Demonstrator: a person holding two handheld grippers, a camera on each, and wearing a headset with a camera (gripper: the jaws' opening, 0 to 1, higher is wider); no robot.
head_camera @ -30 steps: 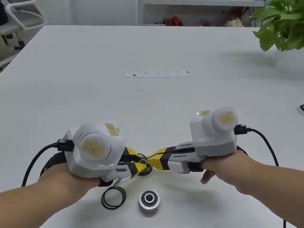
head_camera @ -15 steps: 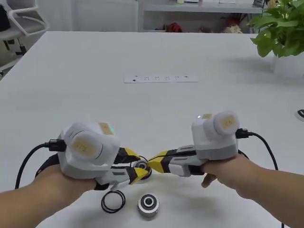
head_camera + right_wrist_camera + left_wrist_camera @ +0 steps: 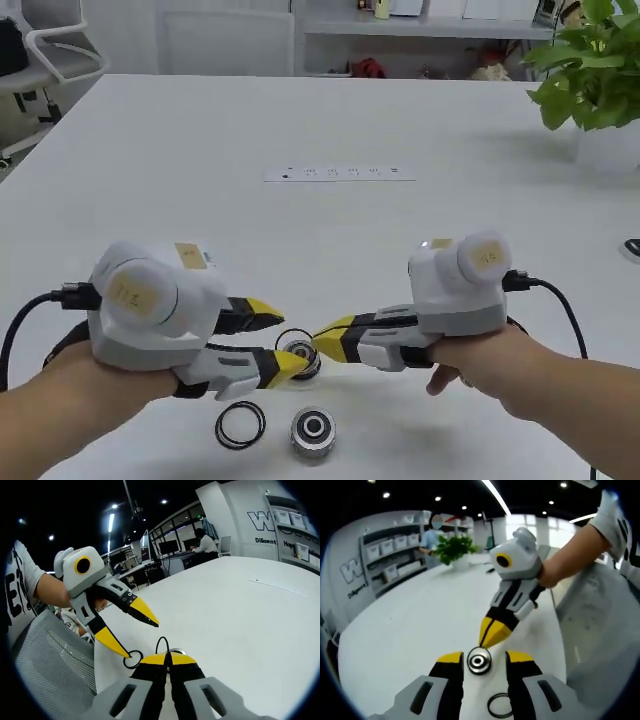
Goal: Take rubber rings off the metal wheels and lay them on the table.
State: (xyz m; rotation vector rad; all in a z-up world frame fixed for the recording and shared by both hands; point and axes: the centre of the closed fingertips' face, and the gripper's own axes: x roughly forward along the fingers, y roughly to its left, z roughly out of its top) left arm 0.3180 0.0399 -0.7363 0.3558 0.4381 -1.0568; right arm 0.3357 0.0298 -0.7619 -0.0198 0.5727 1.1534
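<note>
Left tool (image 3: 485, 656) spread, right (image 3: 166, 656) seemingly pinched

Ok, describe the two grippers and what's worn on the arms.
The left gripper and right gripper match: a rounded white housing with a pale yellow sticker, a grey body, black jaws with yellow tips, and a black cable at the rear. The forearms are bare; a white short sleeve with black print shows higher up.

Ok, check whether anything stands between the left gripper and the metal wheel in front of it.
Nothing visible does. The metal wheel sits in the gap between the open left gripper's jaws, with only bare table on either side. The right gripper, shut on the rubber ring, meets the wheel from the far side.
</note>
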